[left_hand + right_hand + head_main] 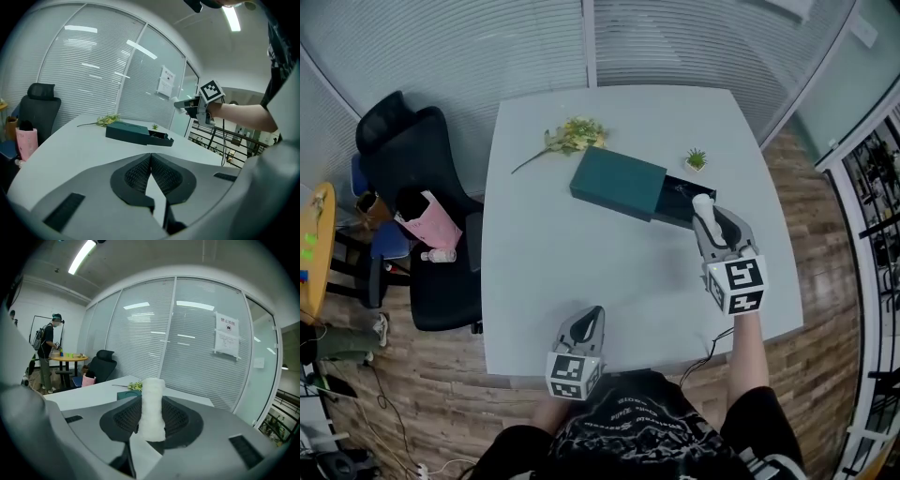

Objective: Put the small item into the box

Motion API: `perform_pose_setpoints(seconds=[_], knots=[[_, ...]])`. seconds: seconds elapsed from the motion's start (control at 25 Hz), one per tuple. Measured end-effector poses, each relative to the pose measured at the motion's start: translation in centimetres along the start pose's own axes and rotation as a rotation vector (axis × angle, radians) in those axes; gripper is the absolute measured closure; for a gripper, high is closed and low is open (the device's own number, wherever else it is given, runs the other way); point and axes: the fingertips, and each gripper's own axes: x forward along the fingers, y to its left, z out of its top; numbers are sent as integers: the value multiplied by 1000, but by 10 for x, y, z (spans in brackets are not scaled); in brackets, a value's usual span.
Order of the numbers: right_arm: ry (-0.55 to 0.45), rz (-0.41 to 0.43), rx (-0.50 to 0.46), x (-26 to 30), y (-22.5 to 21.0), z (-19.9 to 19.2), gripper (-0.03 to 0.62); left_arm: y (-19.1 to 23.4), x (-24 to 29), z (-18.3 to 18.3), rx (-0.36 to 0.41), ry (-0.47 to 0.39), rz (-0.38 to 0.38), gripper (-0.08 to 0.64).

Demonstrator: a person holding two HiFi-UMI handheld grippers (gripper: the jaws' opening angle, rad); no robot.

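Your right gripper (710,217) has its jaws clamped on the white roll (153,406), which stands upright between the pads and pokes out above them. It hangs in the air just near-right of the open tray (682,206), which sticks out of the right end of the teal box (617,184). To do this well, carry the roll a little farther and left until it is over the tray's dark hollow. Tip it to lie along the tray, lower it inside the walls, and only then let go. Dropped from height, it would likely bounce out onto the tabletop (553,272). Mind the plant (696,159) just beyond the tray. Your left gripper (592,317) is at the near edge, jaws closed on nothing; it could steady the box.
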Motion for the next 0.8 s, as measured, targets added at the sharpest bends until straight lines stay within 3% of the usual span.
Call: perform_pose_setpoints(seconds=[0.28,0.8], knots=[[45,66,-14,40,-22,10,454,-8,2,7,8,-14,36,541],[286,114,-105,111,-51,-48,453,-10,3,39,24,-112,105,541]])
